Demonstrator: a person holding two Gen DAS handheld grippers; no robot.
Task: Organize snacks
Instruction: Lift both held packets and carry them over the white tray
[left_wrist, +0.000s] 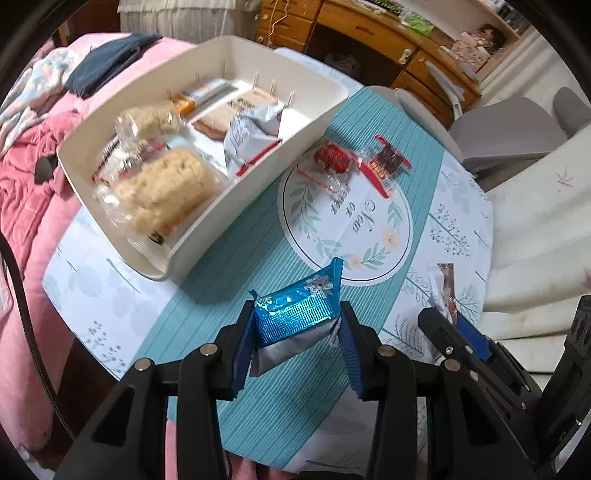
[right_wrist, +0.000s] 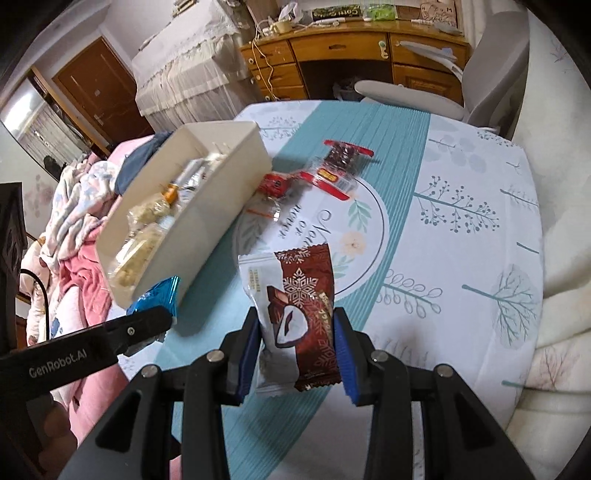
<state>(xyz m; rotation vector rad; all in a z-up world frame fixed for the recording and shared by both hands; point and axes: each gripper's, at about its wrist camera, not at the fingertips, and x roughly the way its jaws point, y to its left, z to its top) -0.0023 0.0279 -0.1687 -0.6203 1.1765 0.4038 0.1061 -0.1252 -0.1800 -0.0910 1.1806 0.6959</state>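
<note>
Left claw (left_wrist: 295, 325) clamps blue snack (left_wrist: 295, 314); right claw (right_wrist: 295, 332) clamps brown snack (right_wrist: 301, 314).

Both wrist views look steeply down, close above table (left_wrist: 458, 206), sharing tray (right_wrist: 221, 206).

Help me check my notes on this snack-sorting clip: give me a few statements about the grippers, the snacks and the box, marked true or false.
1. The left gripper is shut on a blue foil snack. True.
2. The right gripper is empty. False: it holds a brown and white snack packet.
3. The cream box already holds several snacks. True.
4. No snacks are left on the tablecloth. False: a red-wrapped snack and a clear packet with red ends lie beside the box.
5. The blue foil snack is in the box. False: it is held above the tablecloth.
</note>
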